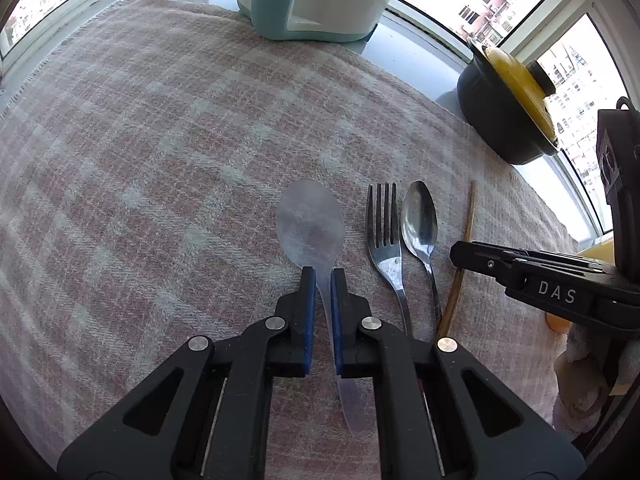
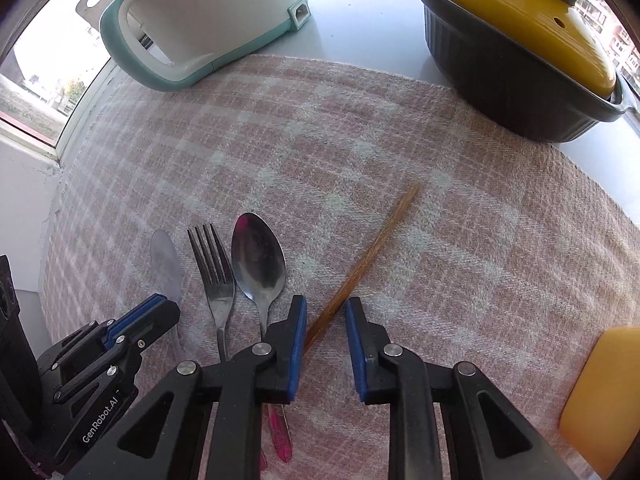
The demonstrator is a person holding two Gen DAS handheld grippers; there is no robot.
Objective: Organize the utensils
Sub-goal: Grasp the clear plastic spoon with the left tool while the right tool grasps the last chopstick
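Left jaws: the left gripper (image 1: 323, 280) is clenched on the neck of a translucent plastic spoon (image 1: 311, 220), blue pads pressed to either side of the thin handle.
Right jaws: the right gripper (image 2: 326, 312) stands released, a gap between its blue pads; a wooden chopstick (image 2: 372, 252) runs slantwise into that gap, close to one pad and clear of the other.
Row of utensils: on the pink-and-white checked cloth (image 1: 160, 140), the plastic spoon, a steel fork (image 1: 384, 236) and a steel spoon (image 1: 419, 220) lie side by side, heads pointing toward the window edge; the fork and steel spoon nearly touch.
Chopstick: just beside the steel spoon, tilted out of line with the row.
Far edge: a white-and-teal electric kettle (image 2: 208, 20) stands at the cloth's rim.
Far corner: a dark ceramic casserole (image 2: 500, 76) with a yellow lid (image 2: 528, 20) sits on the grey sill just off the cloth.
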